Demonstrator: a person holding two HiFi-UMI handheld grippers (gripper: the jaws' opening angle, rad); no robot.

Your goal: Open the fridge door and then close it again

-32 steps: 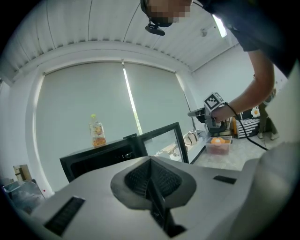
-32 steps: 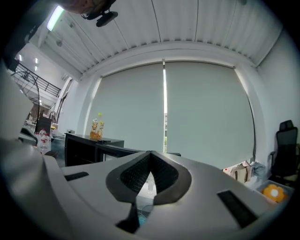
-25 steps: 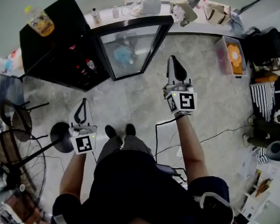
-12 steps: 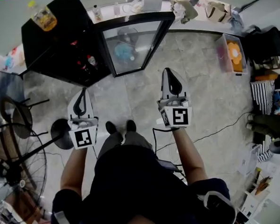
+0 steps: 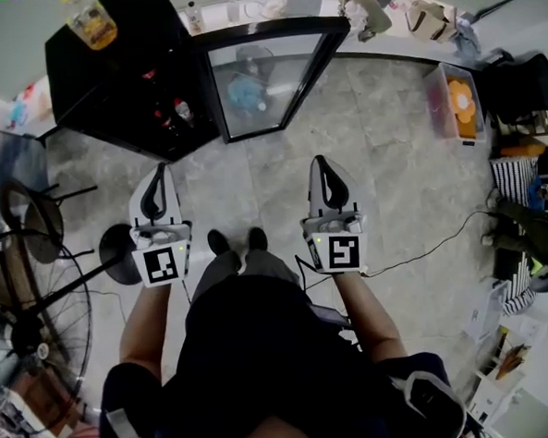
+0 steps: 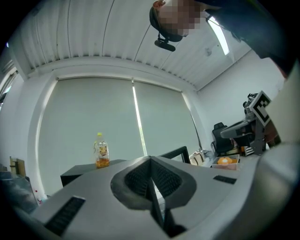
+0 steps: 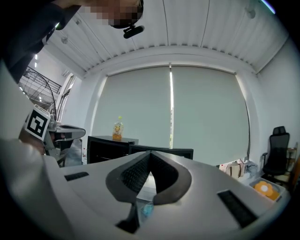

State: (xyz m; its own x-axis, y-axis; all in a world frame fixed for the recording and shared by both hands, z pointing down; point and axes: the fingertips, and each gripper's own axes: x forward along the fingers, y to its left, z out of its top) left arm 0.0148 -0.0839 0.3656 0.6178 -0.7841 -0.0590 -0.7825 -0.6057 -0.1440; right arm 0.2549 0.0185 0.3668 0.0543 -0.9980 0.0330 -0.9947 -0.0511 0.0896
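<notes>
Seen from above: the fridge [image 5: 108, 75] sits upper left, its glass door [image 5: 265, 80] swung open at top centre. My left gripper [image 5: 158, 183] and right gripper [image 5: 325, 173] hover mid-frame, well short of it, both pinched together and empty. Next, probably, I push the door closed.

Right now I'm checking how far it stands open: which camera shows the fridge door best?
The head view: the whole glass fridge door shows from above, swung open. The left gripper view catches only a frame corner; the right gripper view only its top edge.
</notes>
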